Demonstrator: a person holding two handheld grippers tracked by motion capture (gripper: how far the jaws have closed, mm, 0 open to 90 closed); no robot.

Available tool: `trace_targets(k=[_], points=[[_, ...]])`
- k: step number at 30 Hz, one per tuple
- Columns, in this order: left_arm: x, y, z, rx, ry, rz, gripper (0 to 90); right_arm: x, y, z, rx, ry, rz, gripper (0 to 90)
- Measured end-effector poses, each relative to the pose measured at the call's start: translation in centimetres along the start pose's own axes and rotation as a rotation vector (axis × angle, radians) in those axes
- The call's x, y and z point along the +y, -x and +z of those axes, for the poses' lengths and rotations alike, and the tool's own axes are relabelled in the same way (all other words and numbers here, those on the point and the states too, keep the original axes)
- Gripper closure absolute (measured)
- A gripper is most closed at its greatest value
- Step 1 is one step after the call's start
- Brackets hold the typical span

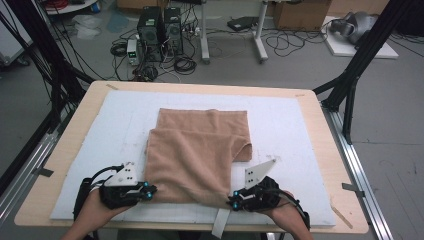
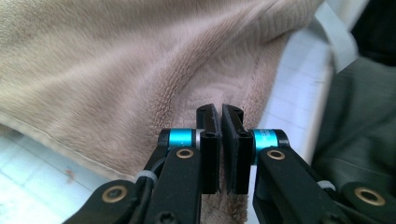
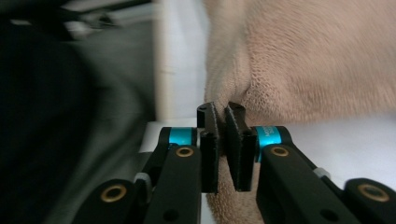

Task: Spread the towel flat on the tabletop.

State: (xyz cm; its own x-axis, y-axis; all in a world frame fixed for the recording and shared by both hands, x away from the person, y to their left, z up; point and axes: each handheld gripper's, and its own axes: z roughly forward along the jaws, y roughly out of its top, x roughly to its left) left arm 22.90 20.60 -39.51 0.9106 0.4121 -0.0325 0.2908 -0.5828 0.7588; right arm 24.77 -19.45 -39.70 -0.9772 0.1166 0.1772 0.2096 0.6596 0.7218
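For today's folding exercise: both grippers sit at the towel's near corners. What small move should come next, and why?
Probably lift both corners slightly and carry them forward. The left gripper and right gripper are each shut on the towel, already partly folded on the white mat.

A: bg? 
B: Grey floor [image 1: 390, 130], cables everywhere. 2 black PC towers [image 1: 160, 32] behind the counter [image 1: 320, 130], white desk legs [image 1: 232, 35] nearby.
A: rest?
B: Cardboard box [image 1: 300, 14] top right, black frame struts [image 1: 357, 65] both sides.
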Motion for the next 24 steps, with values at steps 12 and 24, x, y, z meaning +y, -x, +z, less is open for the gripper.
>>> trace_targets(k=[12, 24], points=[[0.0, -2.6, 4.1, 0.052, -0.039, -0.087, 56.5, -0.5, 3.9, 1.3, -0.199, 0.034, 0.170, 56.3], [-0.7, -3.4, 4.8, 0.071, -0.052, -0.090, 85.2, 4.0, 5.5, 5.6, -0.222, -0.036, 0.079, 88.8]])
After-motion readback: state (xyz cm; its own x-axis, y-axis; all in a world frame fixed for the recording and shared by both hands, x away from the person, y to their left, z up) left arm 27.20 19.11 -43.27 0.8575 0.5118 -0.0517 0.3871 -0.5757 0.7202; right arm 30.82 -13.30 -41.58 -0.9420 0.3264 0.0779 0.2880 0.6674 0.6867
